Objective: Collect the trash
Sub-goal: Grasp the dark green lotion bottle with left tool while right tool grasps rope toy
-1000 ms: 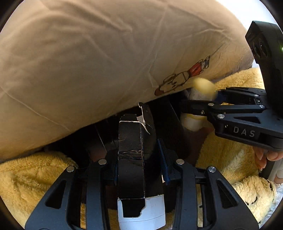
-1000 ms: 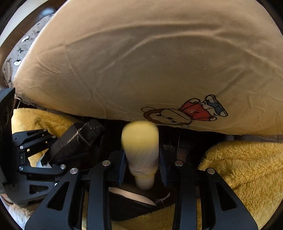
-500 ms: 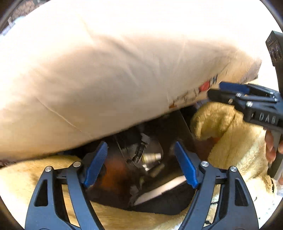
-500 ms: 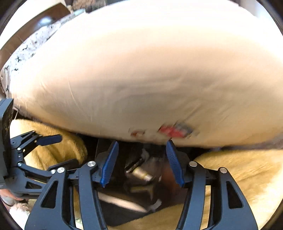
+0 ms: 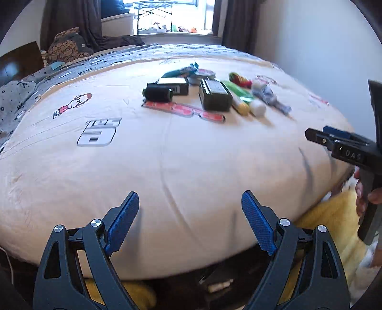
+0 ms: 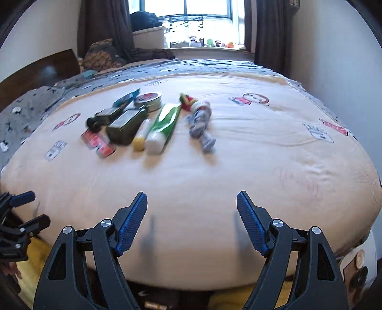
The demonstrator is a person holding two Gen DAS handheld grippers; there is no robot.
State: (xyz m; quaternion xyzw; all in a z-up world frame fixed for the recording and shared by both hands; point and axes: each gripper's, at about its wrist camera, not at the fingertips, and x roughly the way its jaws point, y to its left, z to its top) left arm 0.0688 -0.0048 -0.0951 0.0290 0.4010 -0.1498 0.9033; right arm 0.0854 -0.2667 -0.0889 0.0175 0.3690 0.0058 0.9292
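Note:
Several pieces of trash lie in a cluster on the cream bed cover: a dark green box, a green tube, a yellow-capped tube, a black roll, a round tin and a crumpled wrapper. My left gripper is open and empty above the bed's near edge. My right gripper is open and empty too; it also shows at the right of the left wrist view. A dark bin with trash in it shows below the bed edge.
A yellow fluffy blanket lies beside the bin on the floor. A grey patterned duvet covers the bed's left side. A window with dark curtains is at the far end, and a white wall is on the right.
Both grippers let go of their items, a black box and a yellow-capped tube, into the bin, opened, and rose from below the bed edge to look over the bed top.

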